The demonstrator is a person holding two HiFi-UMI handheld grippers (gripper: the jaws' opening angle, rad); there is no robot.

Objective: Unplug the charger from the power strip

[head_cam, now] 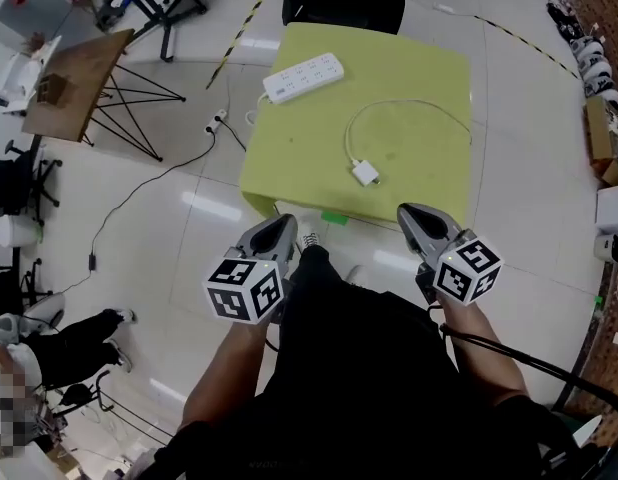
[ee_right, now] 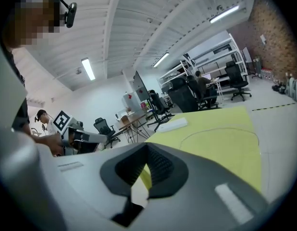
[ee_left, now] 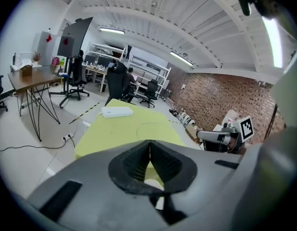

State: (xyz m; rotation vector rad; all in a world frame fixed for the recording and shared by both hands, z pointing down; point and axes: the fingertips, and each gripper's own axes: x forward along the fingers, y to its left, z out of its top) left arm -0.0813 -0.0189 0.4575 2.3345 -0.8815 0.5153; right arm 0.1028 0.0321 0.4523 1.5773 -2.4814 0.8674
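One white charger (head_cam: 365, 173) lies flat on the yellow-green table (head_cam: 289, 158), a touch right of the middle and toward the near edge. It's out of the socket, well apart from the white power strip (head_cam: 303, 78), which sits at an angle on the far left part of the tabletop. The charger's thin white cable (head_cam: 409, 105) swings off in a wide loop toward the far side, then runs to the table's right edge.

Now the tongs: the left gripper (head_cam: 282, 230) hangs over the floor just off the table's near left corner. Its own view shows the two dark ribbed jaws pressed tip to tip, with nothing between them. The right gripper (head_cam: 414, 218) is over on the near right, its tip at the table's near edge. Its jaws are closed together too, and they hold nothing. Neither gripper touches the charger or the strip. Each carries its marker cube, the left cube (head_cam: 244, 290) and the right cube (head_cam: 467, 271), close in front of the person's dark clothing.

Further out, a white socket block (head_cam: 216, 123) lies on the pale tiled floor just left of the table. A black office chair (head_cam: 344, 3) stands at the table's far edge, and a wooden trestle table (head_cam: 74, 78) is away to the far left
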